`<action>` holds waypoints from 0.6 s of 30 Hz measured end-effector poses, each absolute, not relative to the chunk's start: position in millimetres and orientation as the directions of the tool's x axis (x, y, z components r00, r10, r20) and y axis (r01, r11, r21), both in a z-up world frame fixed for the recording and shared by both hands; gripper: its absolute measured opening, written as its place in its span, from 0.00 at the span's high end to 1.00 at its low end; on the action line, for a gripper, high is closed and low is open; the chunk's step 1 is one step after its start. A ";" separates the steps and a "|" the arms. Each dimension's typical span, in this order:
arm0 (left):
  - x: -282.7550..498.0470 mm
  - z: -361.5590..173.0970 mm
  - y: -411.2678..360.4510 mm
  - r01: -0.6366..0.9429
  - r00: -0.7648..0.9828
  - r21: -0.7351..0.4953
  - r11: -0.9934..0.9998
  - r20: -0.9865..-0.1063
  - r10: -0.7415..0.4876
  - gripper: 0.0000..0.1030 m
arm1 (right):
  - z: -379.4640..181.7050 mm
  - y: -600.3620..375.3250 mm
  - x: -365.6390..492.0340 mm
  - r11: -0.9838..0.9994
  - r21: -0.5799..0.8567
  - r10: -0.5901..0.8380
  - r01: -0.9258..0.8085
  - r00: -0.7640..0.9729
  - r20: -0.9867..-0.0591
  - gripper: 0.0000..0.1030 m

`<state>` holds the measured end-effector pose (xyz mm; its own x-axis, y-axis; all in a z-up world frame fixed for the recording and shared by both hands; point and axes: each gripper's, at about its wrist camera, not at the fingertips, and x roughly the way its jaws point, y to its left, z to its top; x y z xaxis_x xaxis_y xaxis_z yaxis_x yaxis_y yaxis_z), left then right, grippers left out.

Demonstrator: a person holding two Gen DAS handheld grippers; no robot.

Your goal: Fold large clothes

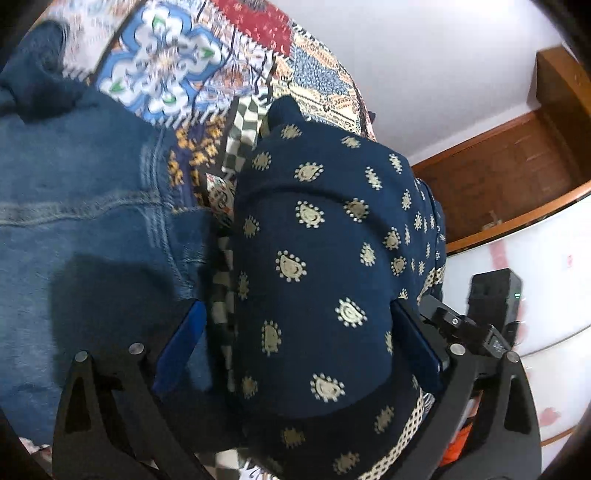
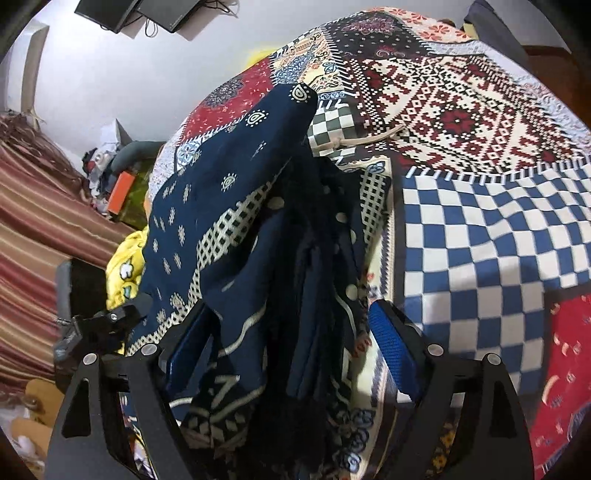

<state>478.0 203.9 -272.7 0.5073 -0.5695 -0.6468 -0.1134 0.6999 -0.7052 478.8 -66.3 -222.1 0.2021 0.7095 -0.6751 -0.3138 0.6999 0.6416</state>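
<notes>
Patchwork bedspread [image 2: 461,103], jeans [image 1: 74,206] only left view, both hand-held grippers open around navy garment [image 1: 317,258].

Printed garment [image 1: 317,258] lies on the bedspread [image 1: 166,74], jeans [image 1: 74,206] left.

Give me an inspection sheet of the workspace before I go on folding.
Surface: patchwork bedspread covers the bed.
Job's things: navy print cloth bunched on it; jeans beside it.
Clutter: yellow cloth and orange box past the bed edge.
Grippers: left gripper open, the cloth between its jaws; right gripper open, cloth folds between its jaws.
Cables: wires hang under dark screens on the wall.
Surroundings: white wall, wooden door, striped curtain.
</notes>
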 end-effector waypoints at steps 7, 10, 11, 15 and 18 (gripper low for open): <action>479.4 -275.8 200.7 -0.103 0.494 -0.772 0.627 -0.587 -0.641 0.19 | -216.2 -48.2 480.0 0.705 0.621 0.700 -0.342 0.192 -0.688 0.32; 473.3 -265.9 195.8 -0.081 0.496 -0.735 0.673 -0.615 -0.613 0.28 | -211.2 -43.6 473.7 0.705 0.620 0.701 -0.344 0.201 -0.685 0.48; 469.7 -259.4 192.6 -0.069 0.501 -0.716 0.695 -0.627 -0.596 0.29 | -209.2 -40.9 472.9 0.700 0.628 0.706 -0.339 0.198 -0.680 0.52; 453.5 -231.2 186.3 -0.025 0.531 -0.657 0.753 -0.647 -0.547 0.37 | -196.3 -28.0 465.9 0.699 0.622 0.704 -0.353 0.188 -0.685 0.65; 438.2 -202.1 191.2 0.005 0.559 -0.633 0.774 -0.640 -0.527 0.39 | -181.0 -7.3 456.2 0.708 0.593 0.690 -0.384 0.192 -0.698 0.66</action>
